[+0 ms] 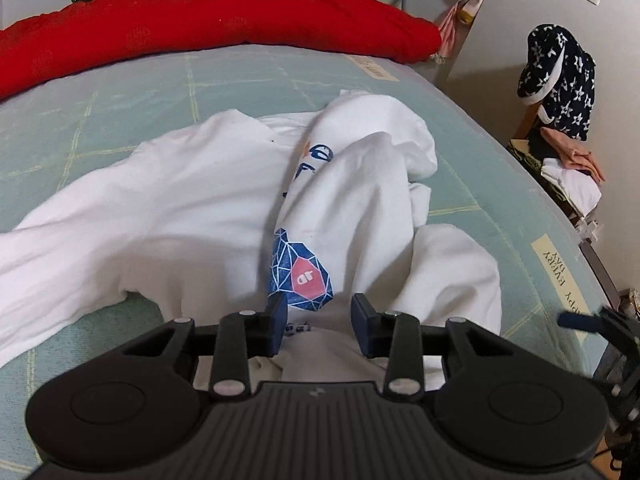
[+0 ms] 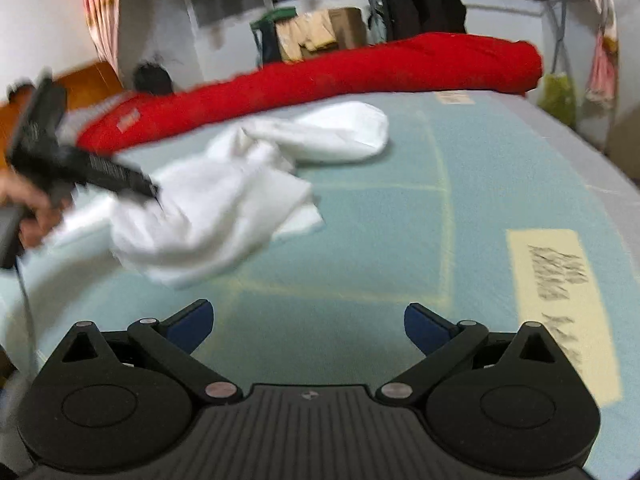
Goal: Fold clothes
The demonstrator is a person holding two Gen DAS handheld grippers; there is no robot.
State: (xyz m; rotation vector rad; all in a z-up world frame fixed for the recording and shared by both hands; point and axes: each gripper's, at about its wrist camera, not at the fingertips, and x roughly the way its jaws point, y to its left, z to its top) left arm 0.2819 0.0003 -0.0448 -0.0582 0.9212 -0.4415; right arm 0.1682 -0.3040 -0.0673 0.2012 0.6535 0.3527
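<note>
Nearest the left wrist camera, the left tool [image 1: 319, 320] points down at a crumpled white T-shirt [image 1: 192, 208] on the bed [image 1: 120, 92]. Its two blue-padded fingers [image 1: 278, 322] stand partly apart, with bunched white cloth lying in the gap between them; whether the pads actually press on the cloth cannot be told. Just beyond the fingertips the shirt shows a blue geometric print [image 1: 301, 270] with a red patch at its middle, and more blue lettering further up a fold. The shirt sprawls across the pale green bed cover, one part stretching toward the left edge of the view. A red quilt [image 1: 200, 28] lies rolled along the far side of the bed.

From the right wrist camera, the right tool [image 2: 308, 324] hangs over bare bed cover with its jaws spread wide and nothing between them. The white shirt lies ahead and to its left, where a hand [image 2: 30, 212] holds the left tool over the cloth; this part of the view is blurred
</note>
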